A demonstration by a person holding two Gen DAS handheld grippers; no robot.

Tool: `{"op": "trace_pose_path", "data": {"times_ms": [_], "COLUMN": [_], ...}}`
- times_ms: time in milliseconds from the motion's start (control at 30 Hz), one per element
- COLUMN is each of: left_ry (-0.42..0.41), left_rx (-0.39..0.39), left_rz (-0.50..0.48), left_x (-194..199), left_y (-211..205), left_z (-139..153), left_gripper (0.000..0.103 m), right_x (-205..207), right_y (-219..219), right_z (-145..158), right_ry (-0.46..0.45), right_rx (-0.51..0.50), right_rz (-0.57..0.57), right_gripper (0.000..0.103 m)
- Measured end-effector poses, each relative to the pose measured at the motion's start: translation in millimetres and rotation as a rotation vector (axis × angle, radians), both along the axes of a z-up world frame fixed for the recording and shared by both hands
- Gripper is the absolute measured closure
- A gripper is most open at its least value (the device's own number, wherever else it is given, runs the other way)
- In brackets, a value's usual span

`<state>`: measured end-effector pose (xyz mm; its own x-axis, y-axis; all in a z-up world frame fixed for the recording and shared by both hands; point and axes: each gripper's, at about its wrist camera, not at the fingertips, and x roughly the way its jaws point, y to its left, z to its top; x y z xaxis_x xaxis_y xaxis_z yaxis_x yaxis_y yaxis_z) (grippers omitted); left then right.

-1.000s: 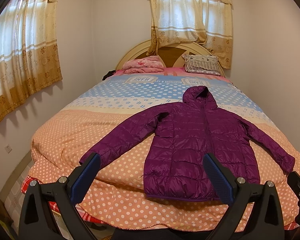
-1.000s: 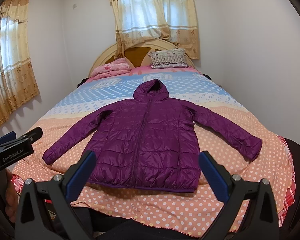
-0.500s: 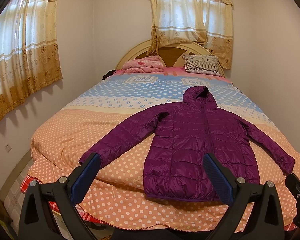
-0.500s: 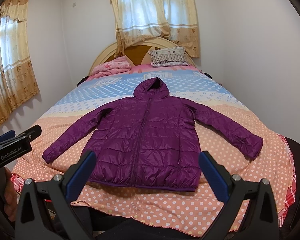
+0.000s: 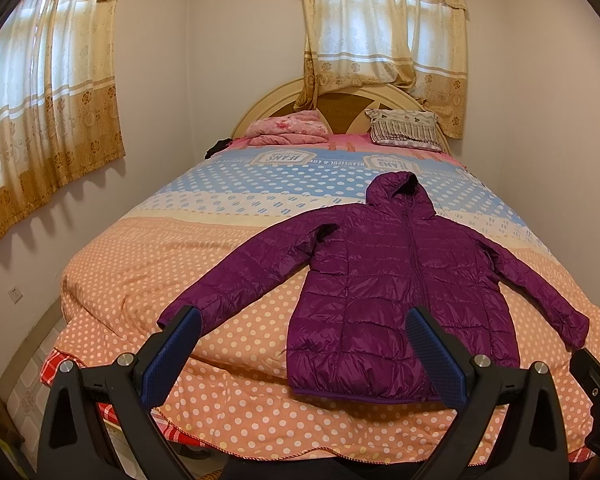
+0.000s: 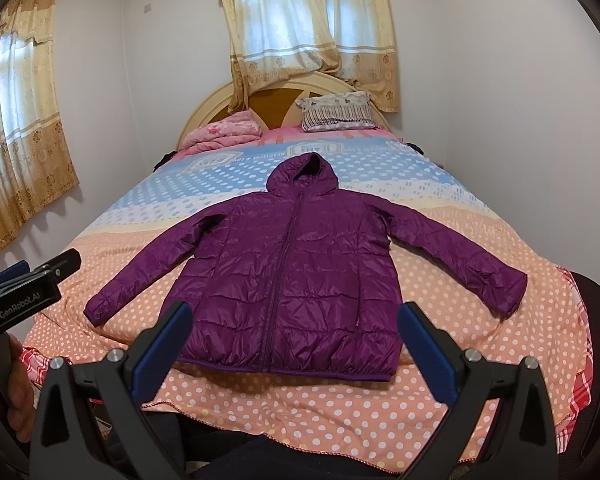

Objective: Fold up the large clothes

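bed (image 5: 148, 264): polka-dot quilt, curtained room | purple jacket (image 6: 296, 272): flat, zipped, sleeves spread, near foot edge | left claw (image 5: 300, 356): wide, empty, short of bed | right claw (image 6: 292, 348): wide, empty | hidden: jacket hem corner behind fingers (image 5: 436, 356)
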<state>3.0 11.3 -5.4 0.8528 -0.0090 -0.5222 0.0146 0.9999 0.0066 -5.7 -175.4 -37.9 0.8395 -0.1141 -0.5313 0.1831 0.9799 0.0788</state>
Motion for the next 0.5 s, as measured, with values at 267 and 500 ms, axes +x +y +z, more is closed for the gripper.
{"op": "trace_pose_path", "data": {"times_ms": [267, 500], "left_ry": [0.002, 0.002], "left_rx": [-0.001, -0.001], "left_rz": [0.001, 0.0], "left_x": [0.4, 0.5], "left_y": [0.1, 0.3], "left_z": [-1.0, -1.1], "left_gripper": [0.001, 0.001], "right_x": [0.4, 0.6], "right_y": [-0.5, -0.8], "right_z": [-0.5, -1.5], "right_ry": [0.002, 0.004], "right_rx": [0.001, 0.004], "right_rz": [0.0, 0.0], "right_gripper": [0.0, 0.0]}}
